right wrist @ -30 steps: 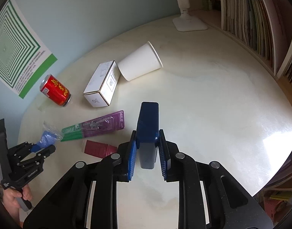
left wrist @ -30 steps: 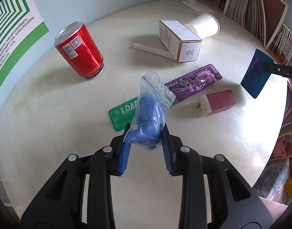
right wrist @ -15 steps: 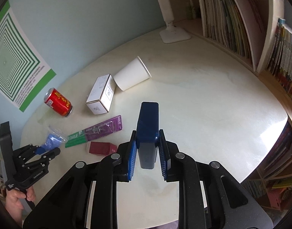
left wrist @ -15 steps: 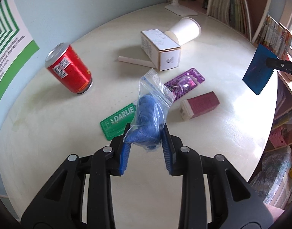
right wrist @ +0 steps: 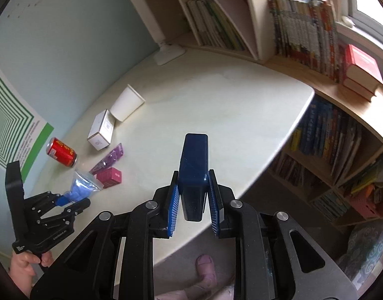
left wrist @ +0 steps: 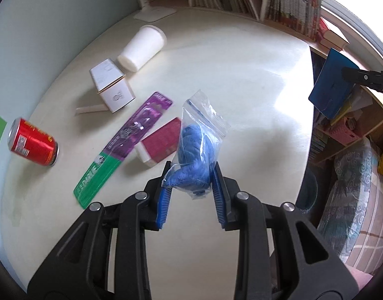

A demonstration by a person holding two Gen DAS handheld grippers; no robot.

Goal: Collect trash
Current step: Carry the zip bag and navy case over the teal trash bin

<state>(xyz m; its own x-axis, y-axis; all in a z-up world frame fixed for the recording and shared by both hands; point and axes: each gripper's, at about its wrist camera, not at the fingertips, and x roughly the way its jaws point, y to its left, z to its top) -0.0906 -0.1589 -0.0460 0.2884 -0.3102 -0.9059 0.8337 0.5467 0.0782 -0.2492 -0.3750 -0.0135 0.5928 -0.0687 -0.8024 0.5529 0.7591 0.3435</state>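
My left gripper (left wrist: 190, 187) is shut on a clear zip bag of blue material (left wrist: 199, 145), held above the white table (left wrist: 241, 80); the bag also shows in the right wrist view (right wrist: 82, 187). My right gripper (right wrist: 192, 200) is shut on a dark blue flat box (right wrist: 193, 170), held past the table's near edge; the box also shows in the left wrist view (left wrist: 331, 85). On the table lie a red can (left wrist: 32, 146), a purple-green toothbrush pack (left wrist: 121, 145), a maroon box (left wrist: 161, 145), a white carton (left wrist: 112, 88) and a tipped paper cup (left wrist: 141, 47).
A lamp base (right wrist: 169, 53) stands at the table's far side. Bookshelves (right wrist: 304, 32) full of books line the right side, with lower shelves (right wrist: 329, 145) beyond the table edge. A person's foot (right wrist: 205, 267) is on the floor below.
Both grippers have lifted and pulled back toward the table's right edge with their loads. The table items now lie farther away and to the left.
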